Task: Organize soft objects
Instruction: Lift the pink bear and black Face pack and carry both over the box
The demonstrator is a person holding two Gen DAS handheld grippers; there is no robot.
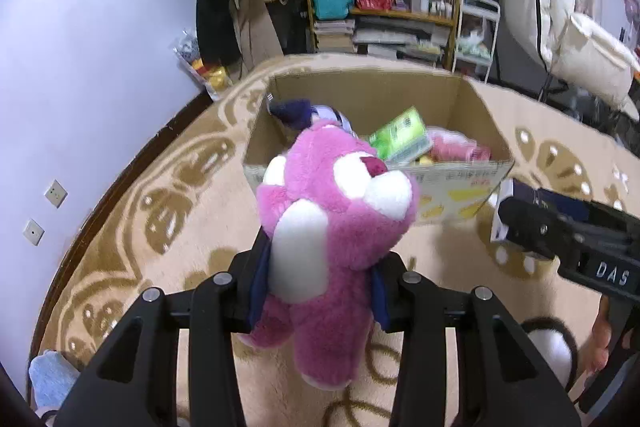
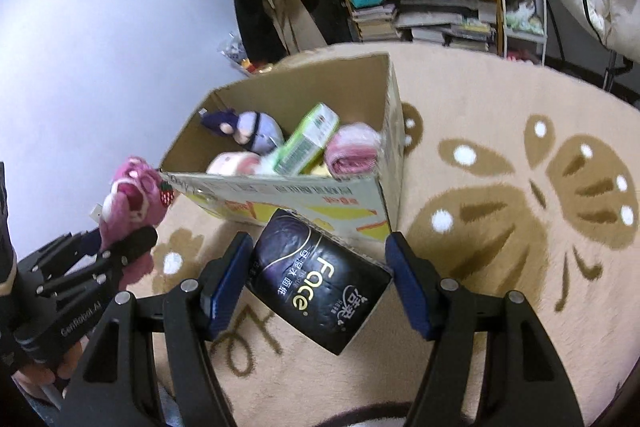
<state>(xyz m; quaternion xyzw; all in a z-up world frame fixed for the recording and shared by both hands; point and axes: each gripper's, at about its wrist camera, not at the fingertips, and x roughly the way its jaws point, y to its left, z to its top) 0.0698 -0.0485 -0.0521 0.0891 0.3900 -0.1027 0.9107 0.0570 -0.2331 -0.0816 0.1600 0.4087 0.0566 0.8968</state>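
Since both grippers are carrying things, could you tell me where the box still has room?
The cardboard box is crowded along its near wall: green pack, pink roll, purple doll. Bare room shows by the far wall, and on the carpet to the box's right.

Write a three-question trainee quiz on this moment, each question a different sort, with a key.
1. True or false: the left tongs are shut on the pink plush bear.
2. Multiple choice: the black tissue pack is (A) inside the cardboard box, (B) between the fingers of the right tongs in front of the box, (C) on the shelf.
3. Fill in: the green pack lies inside the ____.

Key: 1 true. 2 B; whether the pads press the pack cannot be told. 3 cardboard box.
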